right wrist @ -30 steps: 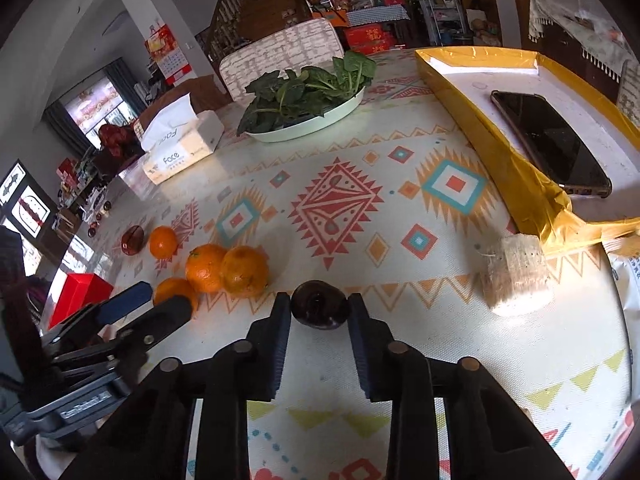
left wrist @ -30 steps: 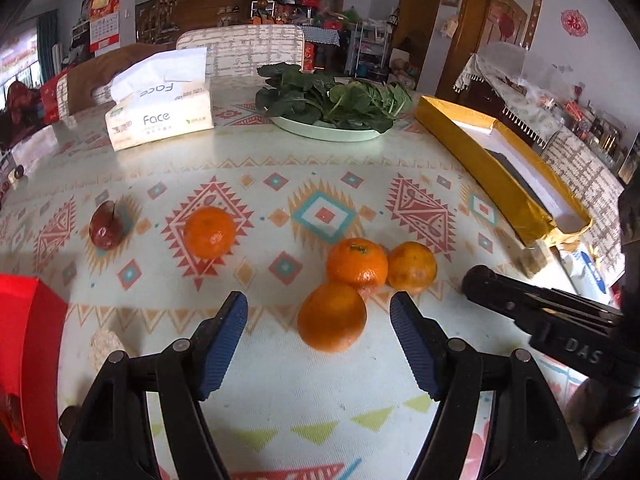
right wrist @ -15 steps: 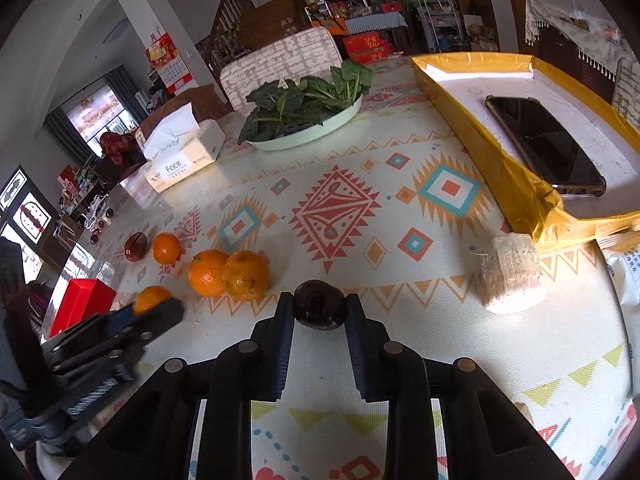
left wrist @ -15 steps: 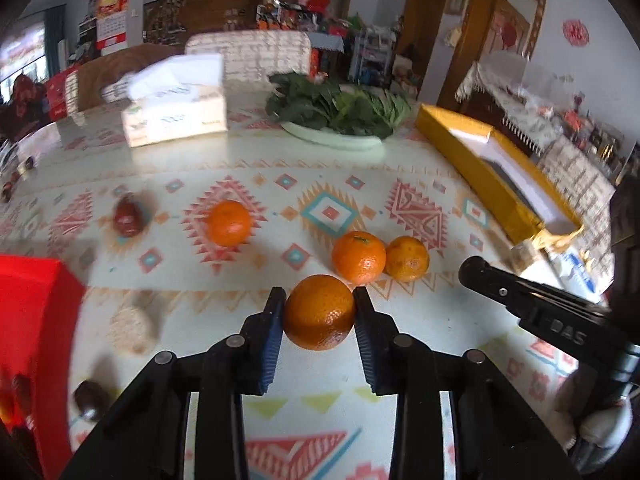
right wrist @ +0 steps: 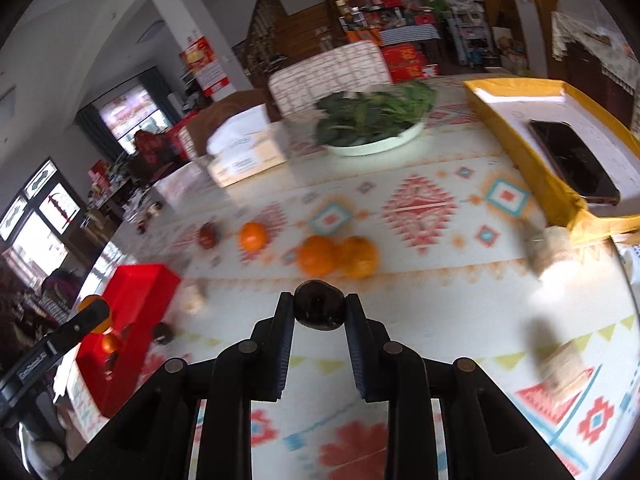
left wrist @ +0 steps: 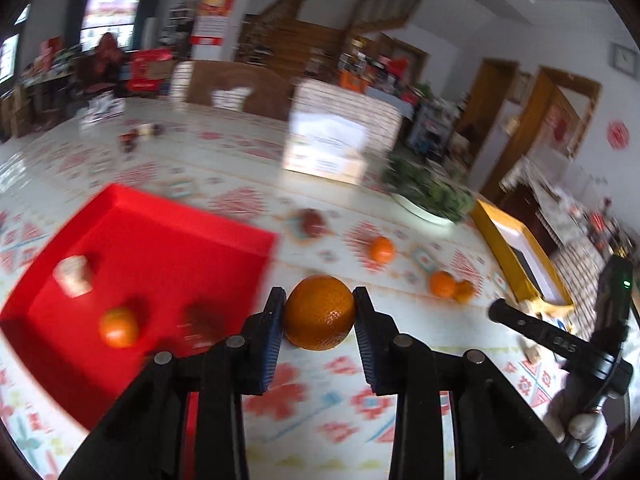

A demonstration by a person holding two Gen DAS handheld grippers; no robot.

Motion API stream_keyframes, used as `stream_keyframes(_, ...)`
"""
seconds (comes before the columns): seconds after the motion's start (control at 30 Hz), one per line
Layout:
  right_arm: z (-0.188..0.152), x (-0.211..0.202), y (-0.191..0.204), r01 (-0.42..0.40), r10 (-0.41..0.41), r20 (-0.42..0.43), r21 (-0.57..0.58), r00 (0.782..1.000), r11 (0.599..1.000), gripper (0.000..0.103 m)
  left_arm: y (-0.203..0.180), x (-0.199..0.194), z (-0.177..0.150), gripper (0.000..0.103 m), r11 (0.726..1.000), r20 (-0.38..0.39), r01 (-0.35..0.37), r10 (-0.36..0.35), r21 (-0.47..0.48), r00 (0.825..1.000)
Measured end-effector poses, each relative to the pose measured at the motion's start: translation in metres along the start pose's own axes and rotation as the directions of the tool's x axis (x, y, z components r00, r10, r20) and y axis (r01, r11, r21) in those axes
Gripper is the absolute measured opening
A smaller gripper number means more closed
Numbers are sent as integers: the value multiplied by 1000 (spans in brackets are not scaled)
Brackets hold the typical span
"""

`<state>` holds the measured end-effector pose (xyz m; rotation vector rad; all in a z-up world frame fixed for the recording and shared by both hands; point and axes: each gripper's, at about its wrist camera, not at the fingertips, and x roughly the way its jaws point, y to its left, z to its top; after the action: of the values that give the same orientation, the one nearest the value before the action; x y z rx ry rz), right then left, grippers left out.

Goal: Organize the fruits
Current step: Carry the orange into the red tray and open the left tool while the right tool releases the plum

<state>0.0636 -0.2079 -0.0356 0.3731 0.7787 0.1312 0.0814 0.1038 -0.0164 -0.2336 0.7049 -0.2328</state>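
The left gripper is clamped on a large orange, its 2 blue-padded fingers pressed against the fruit's sides, holding it up off the patterned tablecloth. Just to its left lies a red tray holding a small orange, a dark blurred fruit and a pale blocky item. Beyond the gripper, on the cloth, sit a pair of oranges touching each other, a single orange farther back and a dark red fruit behind that. A plate of leafy greens, a tissue box and a yellow-edged box stand farther off.

The right gripper is closed on a dark round fruit, its fingers touching both sides. Just past it the 2 touching oranges rest on the cloth, with the lone orange and the dark red fruit to their left. The red tray is at the left, with the left gripper's tip over it; a dark fruit and a pale lump lie on the cloth just beside the tray. To the right, a pale block sits by the yellow-edged box, which holds a black phone. Farthest, the greens plate and tissue box sit near a chair back.
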Motion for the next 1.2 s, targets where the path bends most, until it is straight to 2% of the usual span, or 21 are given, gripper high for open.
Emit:
stream_keyframes(0.1,-3,-1,28,-29,29,-7,-37,1000,999,28,33,-12,-4,33,998,17,-45,46,-54,999)
stream_keyframes(0.3,-12,17,92,-140,134,-69,-90,989,986,28,98,-26,-13,33,981,11,-101,104,-166,995)
stream_keyframes(0.43,-17,45,139,-248,232,-147,-94,961,964,28,128,-29,-16,33,969,6,-133,137,-210,991)
stream_keyframes(0.57,-22,70,184,-312,284,-208,-115,936,943,28,149,-30,-18,33,961,-3,-148,151,-233,989)
stream_keyframes(0.7,-29,100,227,-335,285,-262,-169,922,927,28,160,-30,-18,33,959,-7,-157,160,-236,987)
stream_keyframes(0.93,-44,141,260,-323,246,-327,-207,913,924,28,170,-28,-19,33,956,-11,-155,157,-251,987)
stream_keyframes(1.0,-45,146,266,-317,235,-330,-222,914,922,30,171,-27,-19,36,955,-8,-151,154,-255,988)
stream_keyframes(1.13,-46,147,270,-309,228,-328,-220,917,925,31,170,-35,-18,58,953,22,-149,161,-262,987)
stream_keyframes(1.2,-44,148,270,-313,232,-335,-211,913,926,31,168,-39,-17,61,953,36,-143,159,-266,987)
